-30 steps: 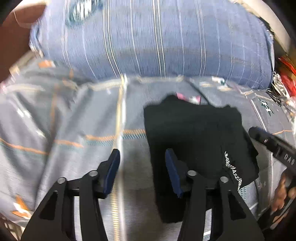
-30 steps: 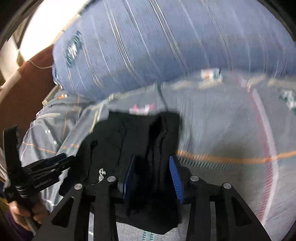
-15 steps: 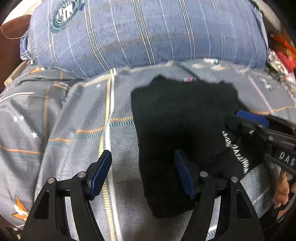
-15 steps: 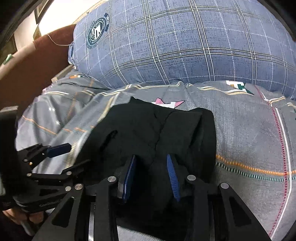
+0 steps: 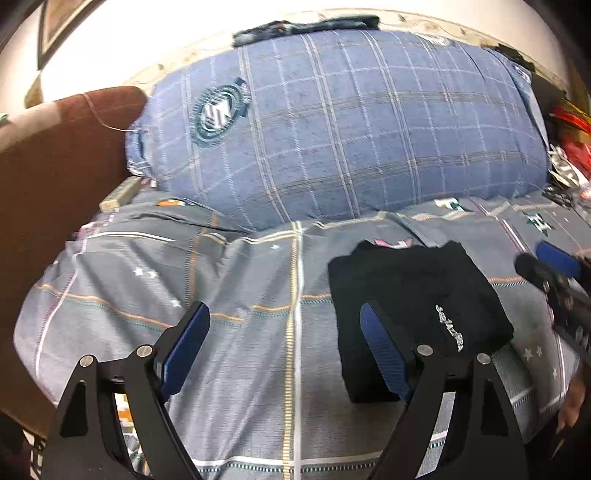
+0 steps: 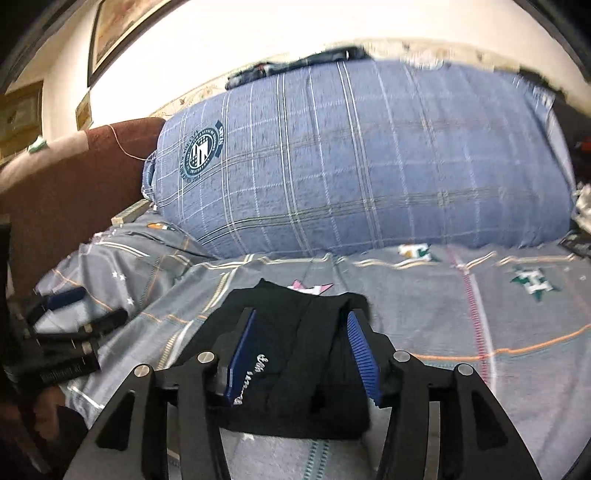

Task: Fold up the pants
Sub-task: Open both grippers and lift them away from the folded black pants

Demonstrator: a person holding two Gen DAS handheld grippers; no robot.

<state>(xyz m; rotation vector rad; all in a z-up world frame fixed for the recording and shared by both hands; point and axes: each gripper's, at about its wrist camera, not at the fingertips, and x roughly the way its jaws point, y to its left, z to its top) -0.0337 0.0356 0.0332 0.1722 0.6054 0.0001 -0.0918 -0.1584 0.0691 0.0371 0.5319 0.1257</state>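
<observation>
The black pants (image 5: pixel 413 295) lie folded into a compact rectangle on the grey bed sheet (image 5: pixel 229 288), with white lettering near one edge. My left gripper (image 5: pixel 284 343) is open, above the sheet just left of the pants, its right finger over their left edge. My right gripper (image 6: pixel 301 350) is open wide above the folded pants (image 6: pixel 295 350), a finger on either side, holding nothing. The right gripper also shows at the right edge of the left wrist view (image 5: pixel 554 273). The left gripper shows at the left of the right wrist view (image 6: pixel 70 321).
A large blue plaid pillow (image 5: pixel 351 140) lies behind the pants. A brown upholstered headboard or armrest (image 5: pixel 55 166) is at the left. Red and mixed clutter (image 5: pixel 572 147) sits at the far right. A framed picture (image 6: pixel 122 29) hangs on the wall.
Both grippers have pulled back and tilted up from the pants. The right gripper has opened wider and let go of the fabric. The pants stay folded on the sheet.
</observation>
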